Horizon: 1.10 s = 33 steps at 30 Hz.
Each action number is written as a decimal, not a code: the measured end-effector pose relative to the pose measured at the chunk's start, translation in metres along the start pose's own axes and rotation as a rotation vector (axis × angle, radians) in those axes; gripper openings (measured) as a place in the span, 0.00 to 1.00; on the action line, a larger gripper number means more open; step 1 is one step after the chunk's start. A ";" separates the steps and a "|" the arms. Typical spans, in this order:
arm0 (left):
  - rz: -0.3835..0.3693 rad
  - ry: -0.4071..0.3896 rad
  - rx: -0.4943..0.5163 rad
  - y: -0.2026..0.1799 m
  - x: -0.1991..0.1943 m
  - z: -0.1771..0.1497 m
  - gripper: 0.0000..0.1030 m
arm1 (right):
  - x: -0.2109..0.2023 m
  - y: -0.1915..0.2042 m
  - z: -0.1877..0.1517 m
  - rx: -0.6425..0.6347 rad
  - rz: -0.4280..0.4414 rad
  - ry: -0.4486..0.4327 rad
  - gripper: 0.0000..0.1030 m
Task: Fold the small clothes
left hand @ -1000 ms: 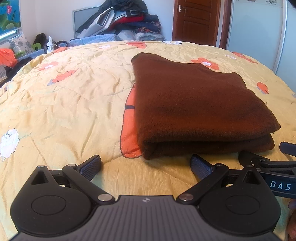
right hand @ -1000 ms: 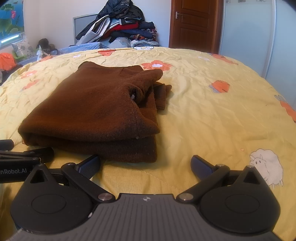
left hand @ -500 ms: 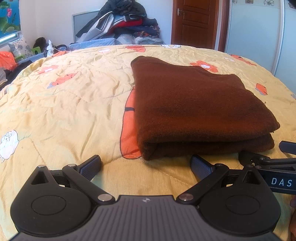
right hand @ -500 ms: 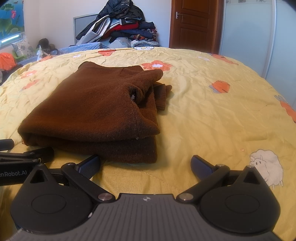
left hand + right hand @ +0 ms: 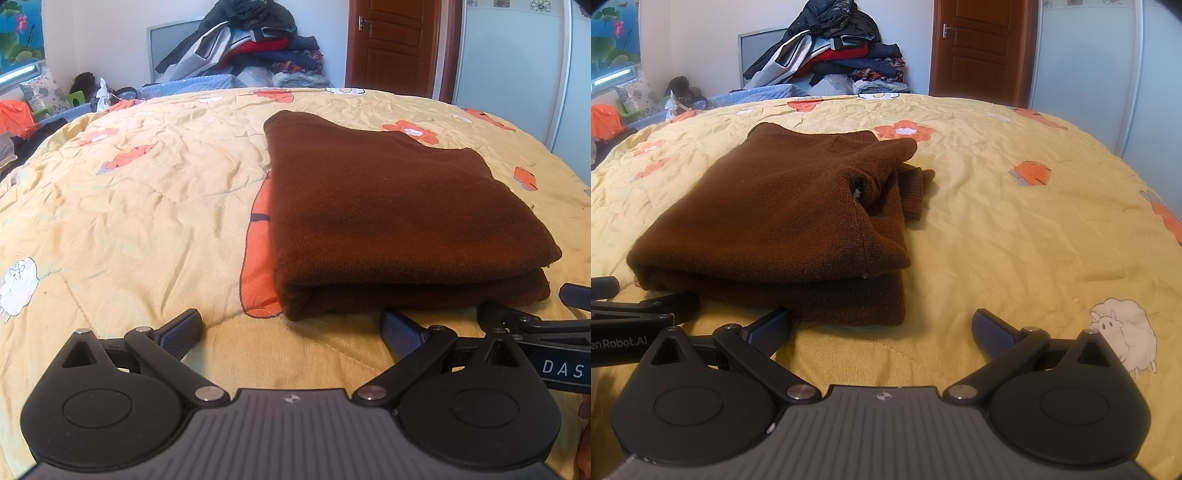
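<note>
Left wrist view: a folded brown sweater [image 5: 399, 218] lies flat on the yellow quilt [image 5: 147, 206] of the bed, a cuff poking out on its right side in the right wrist view. The left gripper [image 5: 291, 326] sits just near of its near edge, jaws spread wide and empty. The right gripper [image 5: 882, 326] is likewise wide apart and empty. A clothes pile [image 5: 842, 55] rises far behind.

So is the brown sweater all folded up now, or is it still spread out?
Folded. The brown sweater lies in stacked layers on the yellow bedspread, with a cuff poking out one side. Neither hand-held gripper holds it.
</note>
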<state>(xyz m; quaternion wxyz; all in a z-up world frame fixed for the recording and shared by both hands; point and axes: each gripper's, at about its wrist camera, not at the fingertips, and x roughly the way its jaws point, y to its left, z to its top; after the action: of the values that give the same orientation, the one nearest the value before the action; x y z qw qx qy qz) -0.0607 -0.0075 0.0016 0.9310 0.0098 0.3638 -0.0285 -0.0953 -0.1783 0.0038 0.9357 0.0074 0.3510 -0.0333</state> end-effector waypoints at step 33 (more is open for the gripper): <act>-0.001 0.029 -0.005 0.000 0.003 0.004 1.00 | 0.000 0.000 0.000 0.000 0.000 0.000 1.00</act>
<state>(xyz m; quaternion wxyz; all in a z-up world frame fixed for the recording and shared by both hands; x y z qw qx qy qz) -0.0561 -0.0077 0.0028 0.9257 0.0079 0.3772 -0.0278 -0.0949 -0.1779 0.0040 0.9357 0.0073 0.3512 -0.0333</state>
